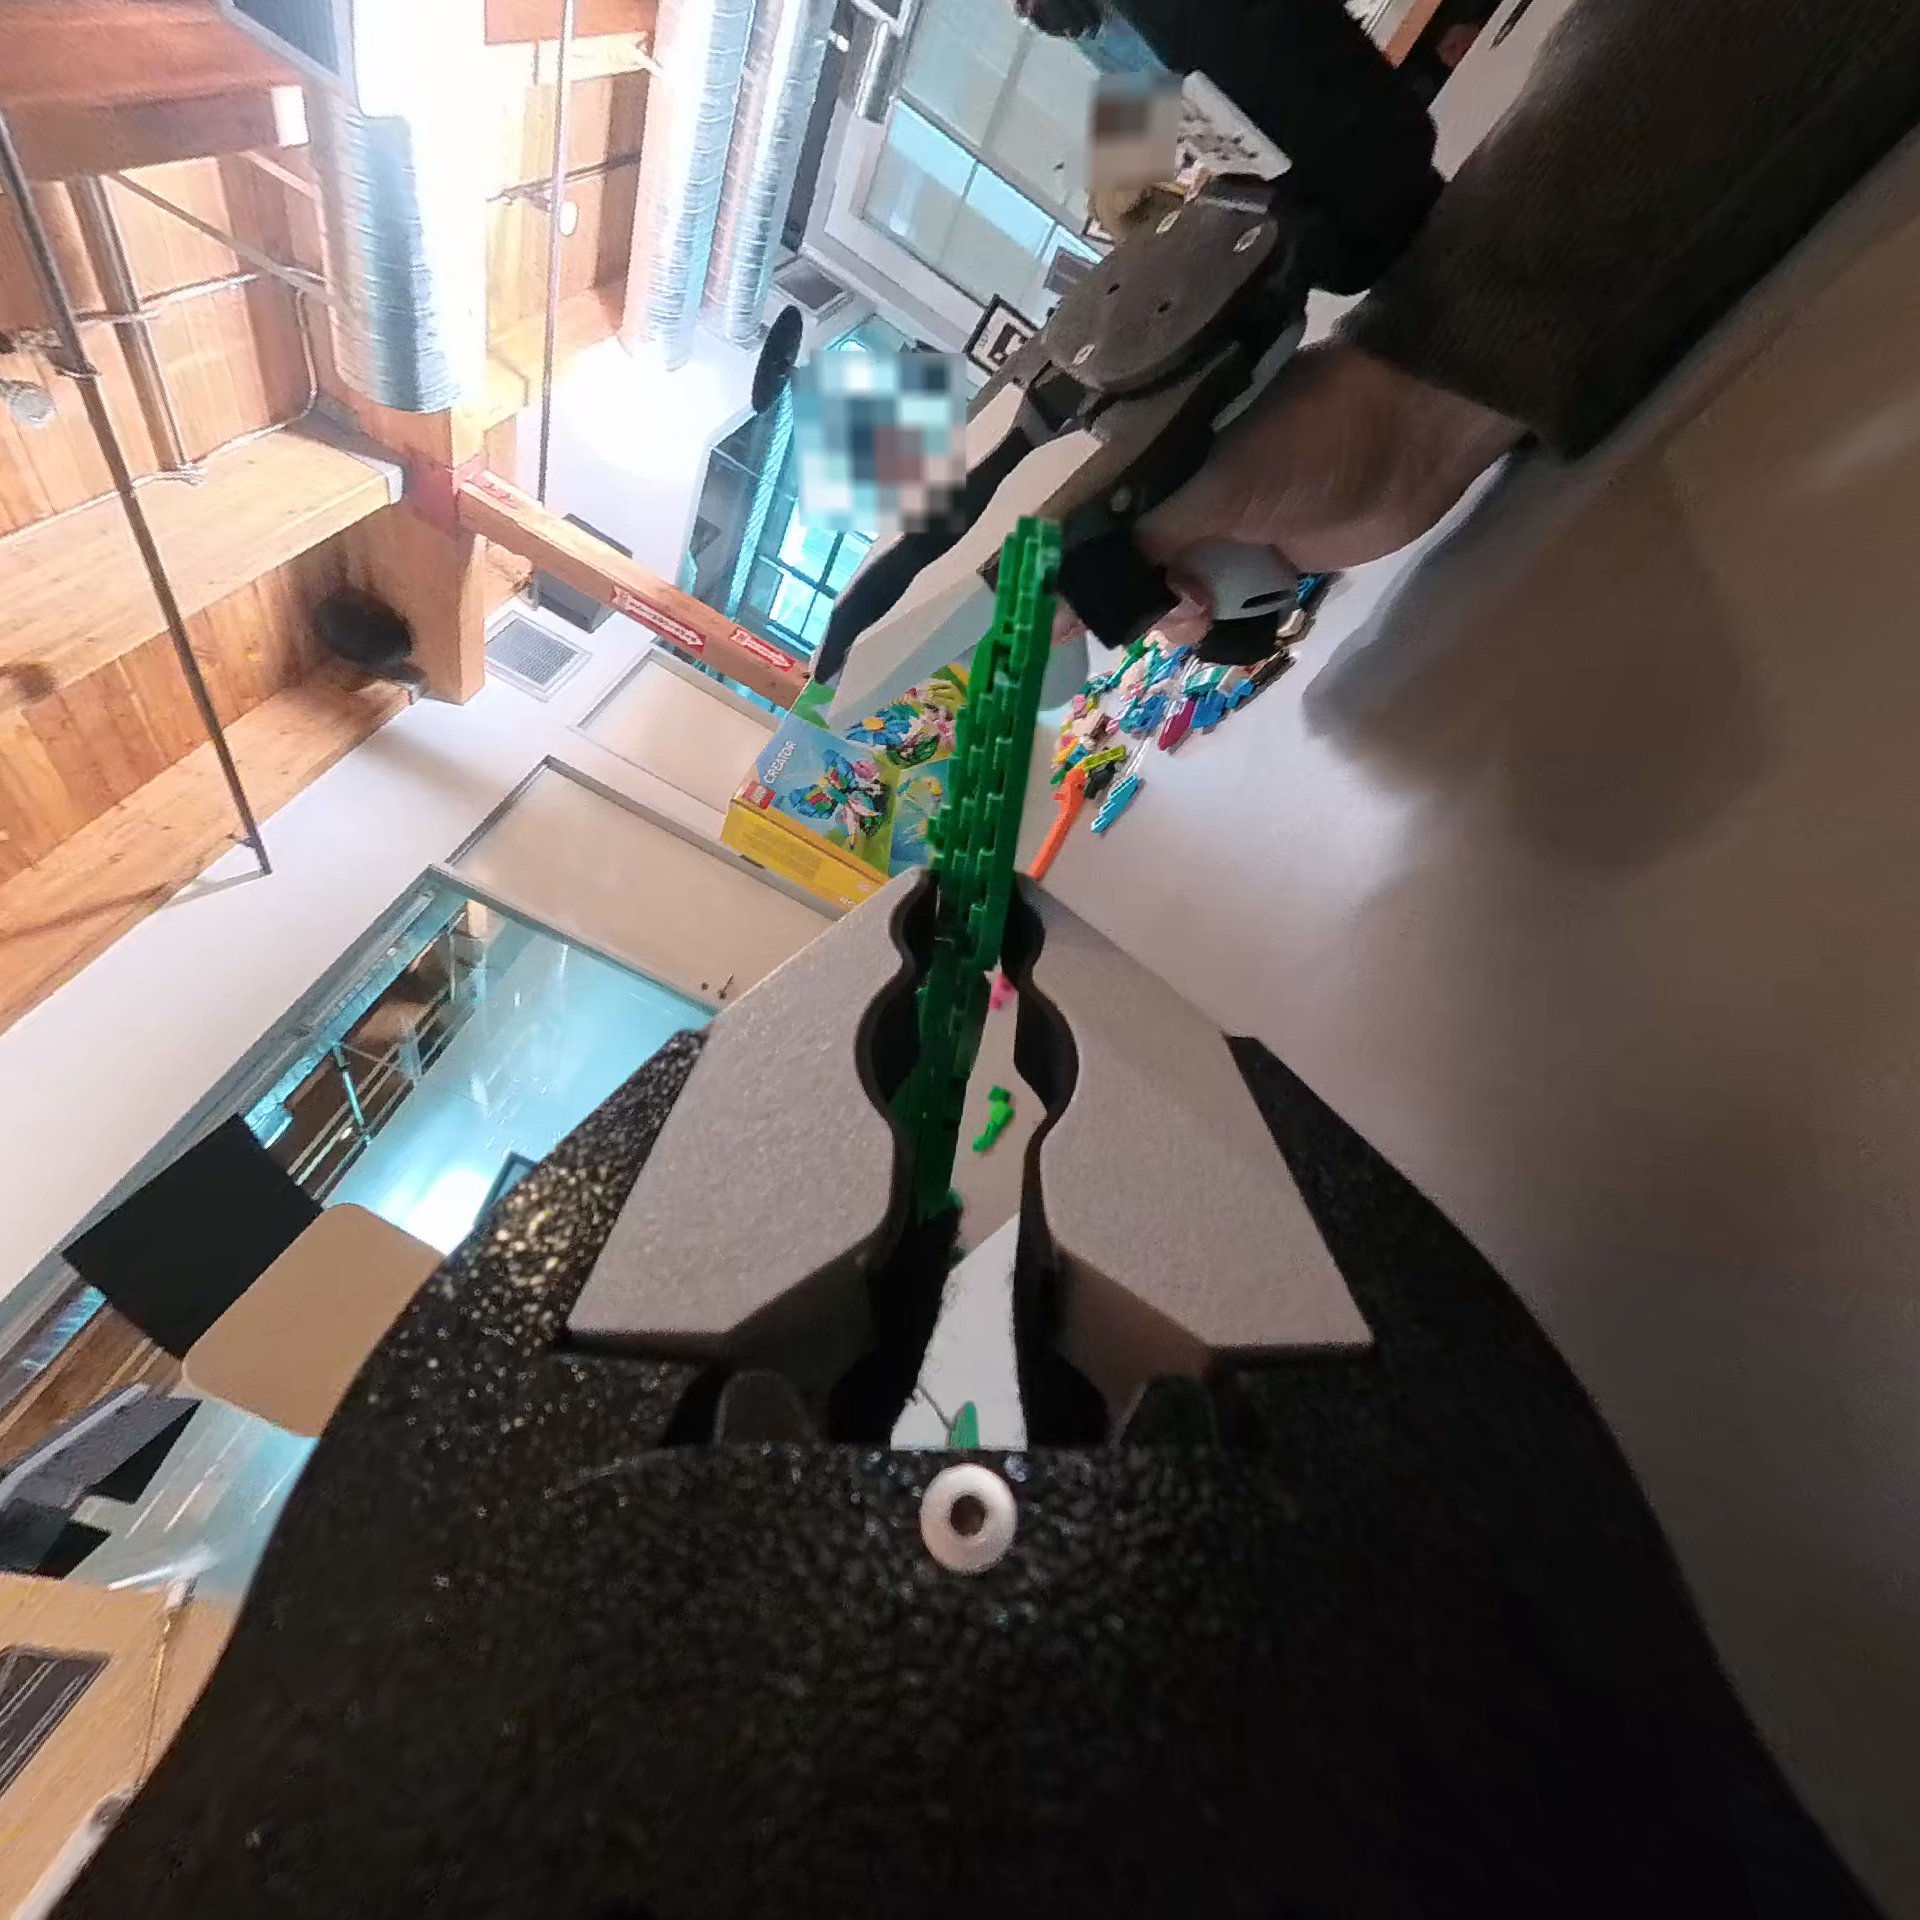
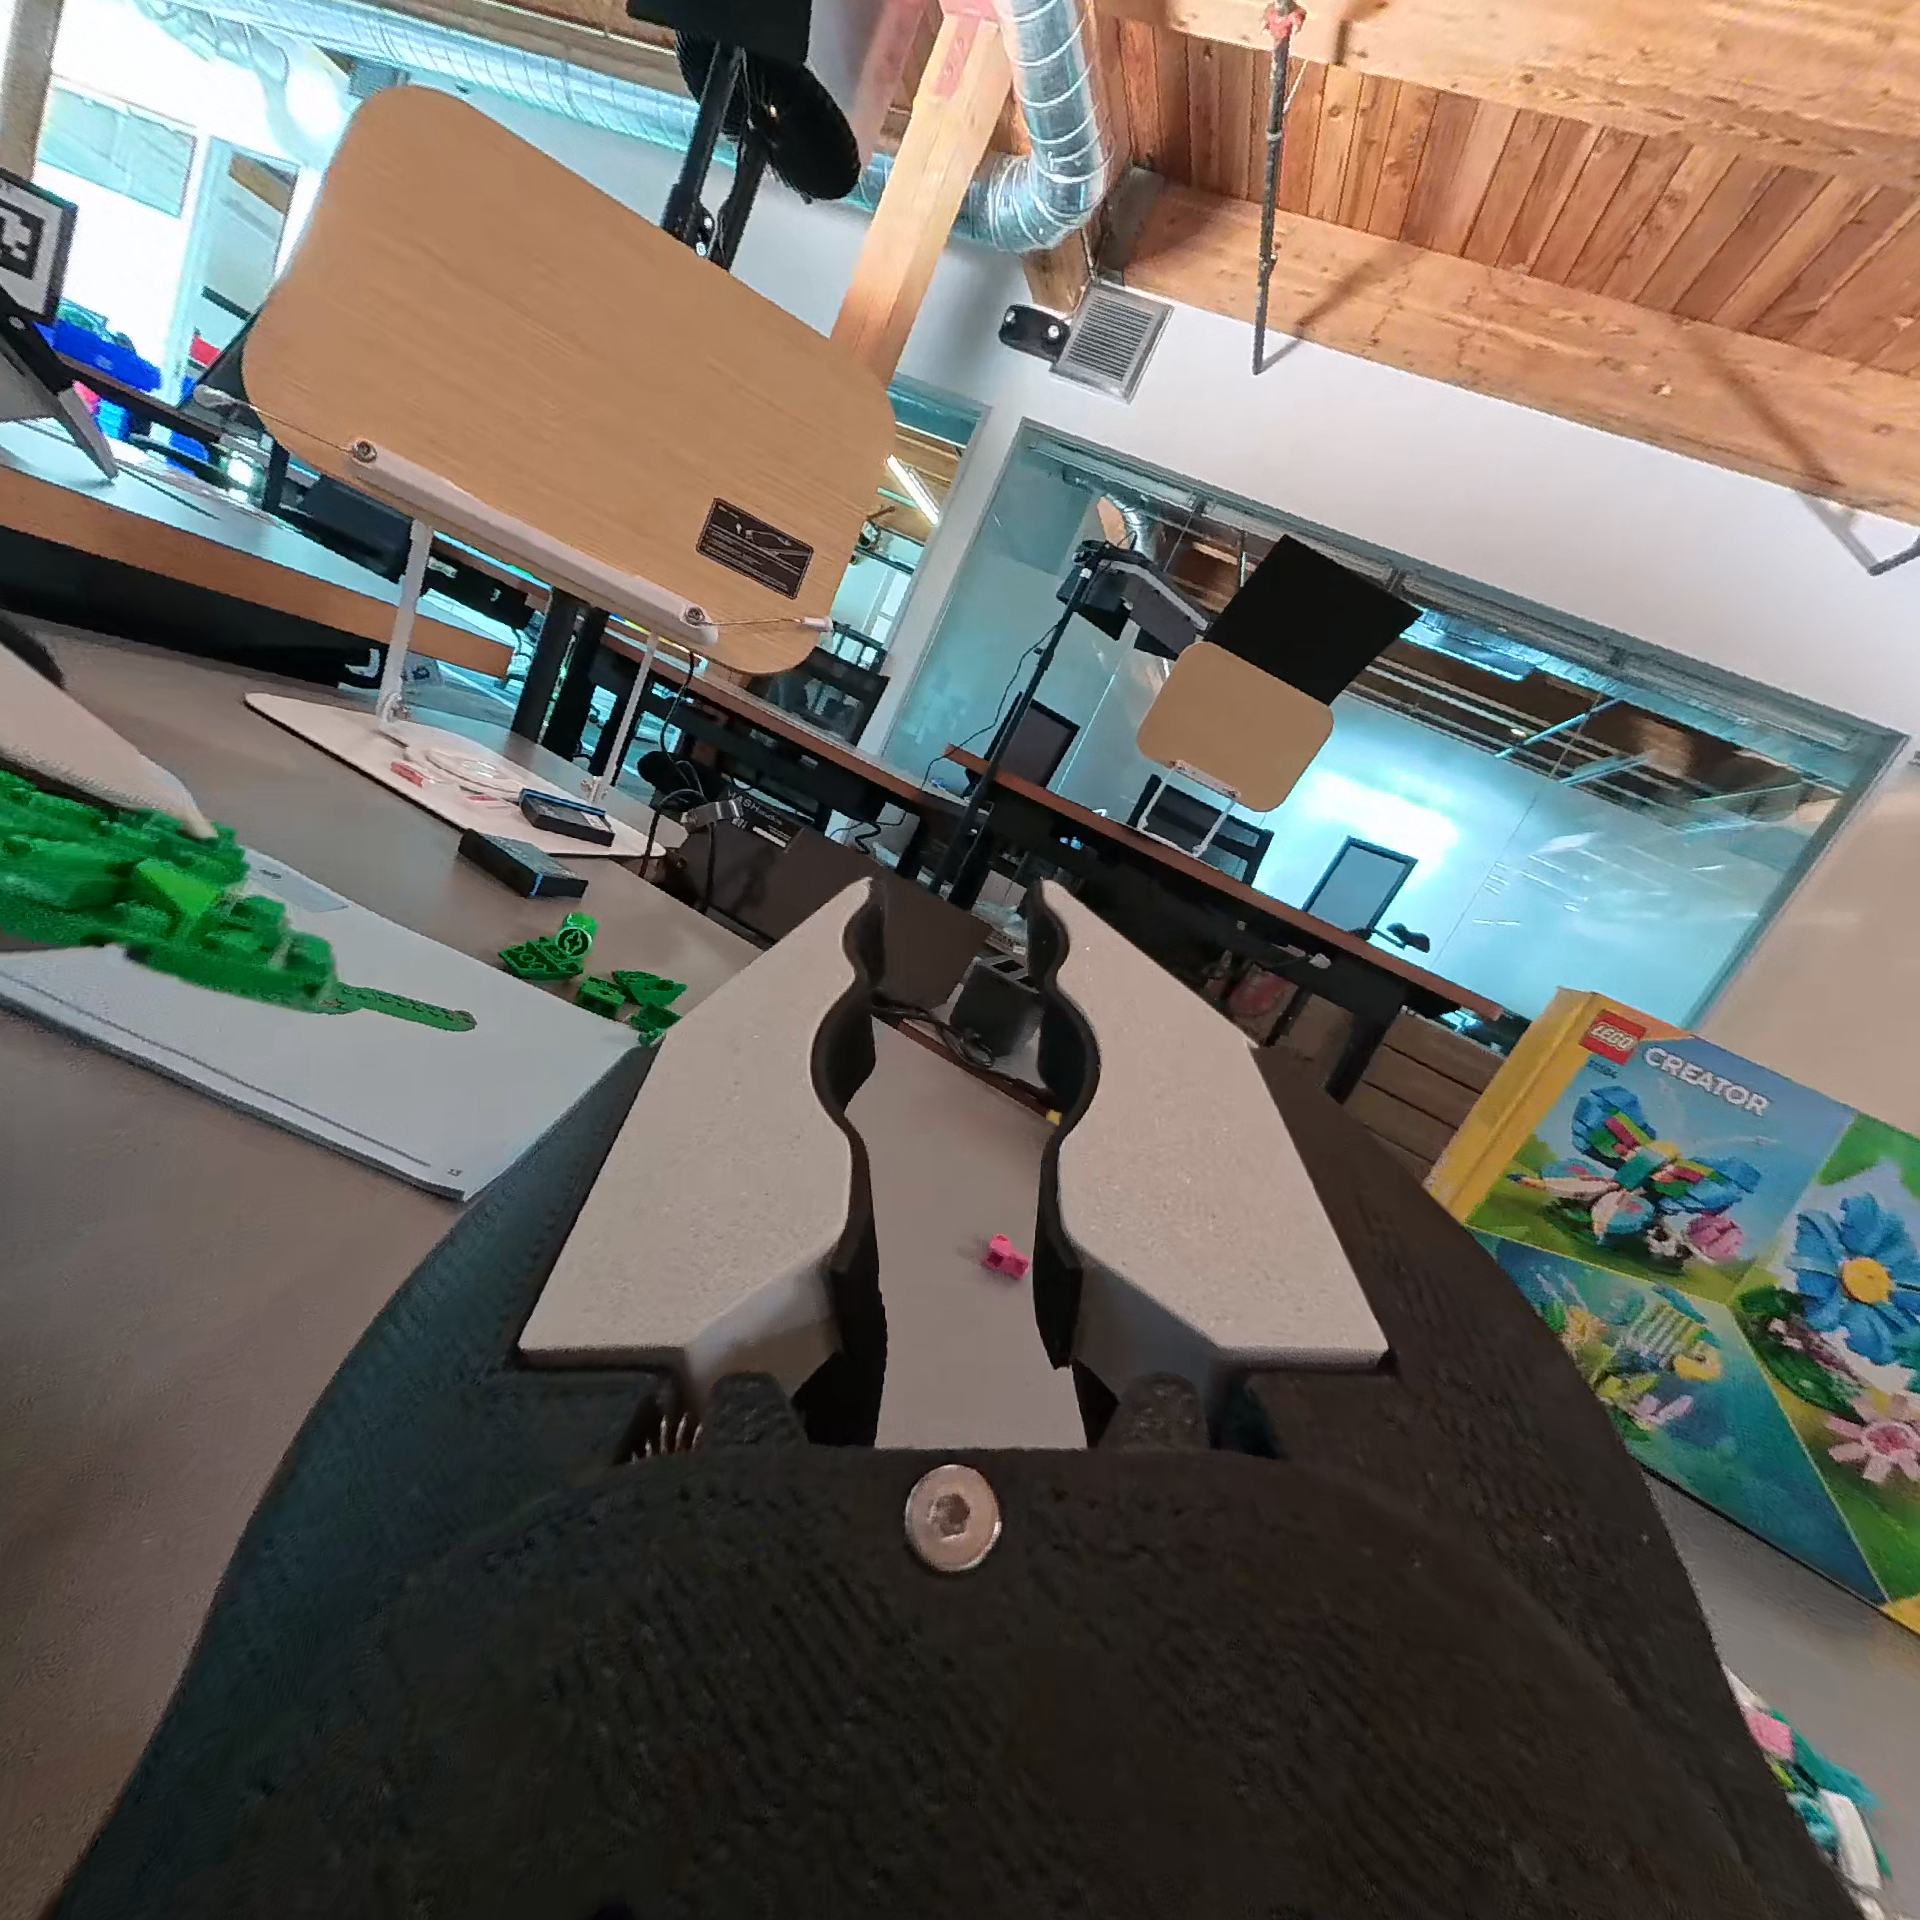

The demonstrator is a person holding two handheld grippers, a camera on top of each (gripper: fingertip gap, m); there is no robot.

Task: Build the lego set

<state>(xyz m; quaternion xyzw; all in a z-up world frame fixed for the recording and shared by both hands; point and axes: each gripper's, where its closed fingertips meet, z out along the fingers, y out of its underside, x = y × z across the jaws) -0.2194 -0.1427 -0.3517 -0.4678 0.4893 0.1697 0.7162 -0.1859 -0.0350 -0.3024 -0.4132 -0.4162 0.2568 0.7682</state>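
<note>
My left gripper [image 1: 975,894] is shut on a flat green lego assembly [image 1: 997,748], seen edge-on and reaching out past the fingertips. In the right wrist view this assembly [image 2: 156,904] is at the left over a white instruction booklet [image 2: 343,1070], with a left finger [image 2: 104,758] on it. My right gripper [image 2: 954,904] is open and empty, low over the table. A small pink brick [image 2: 1005,1255] lies on the table between its fingers. The right gripper [image 1: 852,655] also shows far off in the left wrist view, held by a hand.
Loose green pieces [image 2: 613,977] lie past the booklet. The lego box [image 2: 1714,1278] stands at the right. A pile of coloured pieces [image 1: 1174,707] and an orange tool [image 1: 1060,831] lie on the grey table [image 2: 156,1351]. A wooden board on a stand [image 2: 561,384] and small dark boxes [image 2: 520,862] are behind.
</note>
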